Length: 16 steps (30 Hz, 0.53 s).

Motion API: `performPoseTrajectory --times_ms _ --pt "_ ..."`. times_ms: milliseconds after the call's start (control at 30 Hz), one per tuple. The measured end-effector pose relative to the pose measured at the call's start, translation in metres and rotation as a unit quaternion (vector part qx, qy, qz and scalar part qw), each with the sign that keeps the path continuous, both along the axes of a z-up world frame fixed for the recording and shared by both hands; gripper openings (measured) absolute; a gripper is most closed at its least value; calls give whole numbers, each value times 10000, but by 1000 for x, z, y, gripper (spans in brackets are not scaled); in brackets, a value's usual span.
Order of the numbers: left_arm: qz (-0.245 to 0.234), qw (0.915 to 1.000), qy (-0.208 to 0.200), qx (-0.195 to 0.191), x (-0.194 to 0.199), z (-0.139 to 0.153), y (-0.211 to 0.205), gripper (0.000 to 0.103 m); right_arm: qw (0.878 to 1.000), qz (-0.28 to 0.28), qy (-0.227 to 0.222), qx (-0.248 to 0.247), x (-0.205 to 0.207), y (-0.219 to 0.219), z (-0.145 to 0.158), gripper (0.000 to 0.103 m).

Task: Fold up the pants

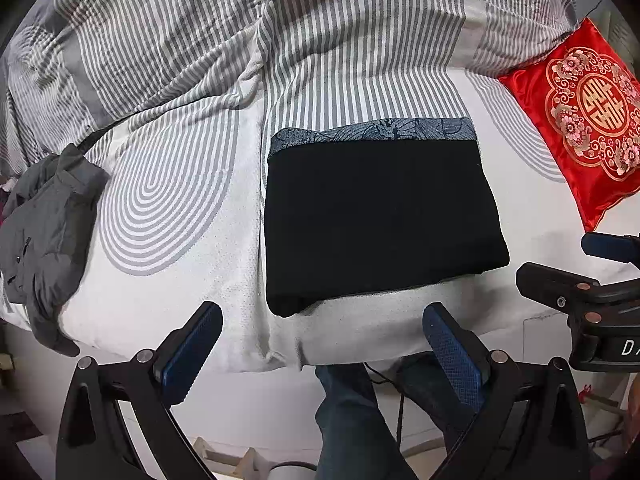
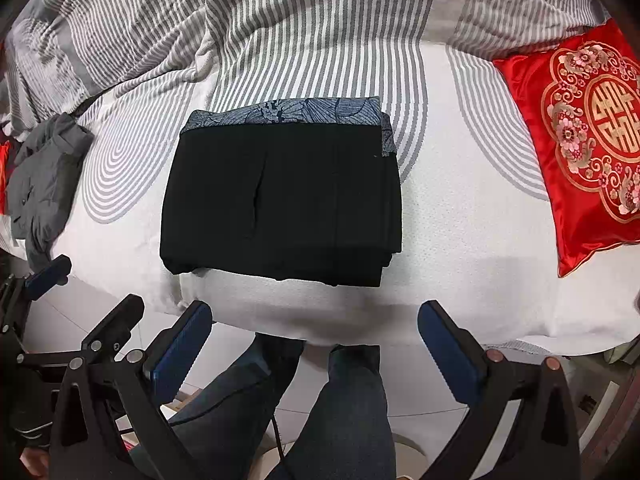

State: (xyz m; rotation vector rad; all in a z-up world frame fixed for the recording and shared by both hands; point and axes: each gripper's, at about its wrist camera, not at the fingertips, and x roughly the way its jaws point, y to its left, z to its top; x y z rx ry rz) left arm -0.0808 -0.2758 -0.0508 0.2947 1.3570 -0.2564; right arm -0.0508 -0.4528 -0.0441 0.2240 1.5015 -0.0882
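The black pants [image 1: 380,216] lie folded in a flat rectangle on the white mattress [image 1: 168,280], with a blue patterned band [image 1: 372,132] along the far edge. They also show in the right wrist view [image 2: 280,200]. My left gripper [image 1: 320,320] is open and empty, held back off the near bed edge, short of the pants. My right gripper [image 2: 316,320] is open and empty, also short of the pants, over the bed edge. The right gripper shows at the right of the left wrist view [image 1: 592,264].
A grey striped duvet [image 1: 280,40] is bunched at the far side. A red embroidered cushion [image 1: 580,120] lies at the right. A grey garment [image 1: 44,232] lies crumpled at the left edge. The person's legs in jeans [image 2: 340,408] stand below the bed edge.
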Motion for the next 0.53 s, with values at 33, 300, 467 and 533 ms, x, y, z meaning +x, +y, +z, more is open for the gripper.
performPoseTrajectory --times_ms 33,300,467,533 --pt "10 10000 14 -19 0 0 0 101 10000 -1 1 4 0 0 0 103" --pt "97 9999 -29 -51 1 0 3 101 10000 12 22 12 -1 1 -2 103" --pt "90 9999 -38 -92 1 0 3 101 10000 22 28 12 0 2 -3 103" --pt "78 9999 -33 -71 1 0 2 101 10000 24 28 11 1 3 -3 103"
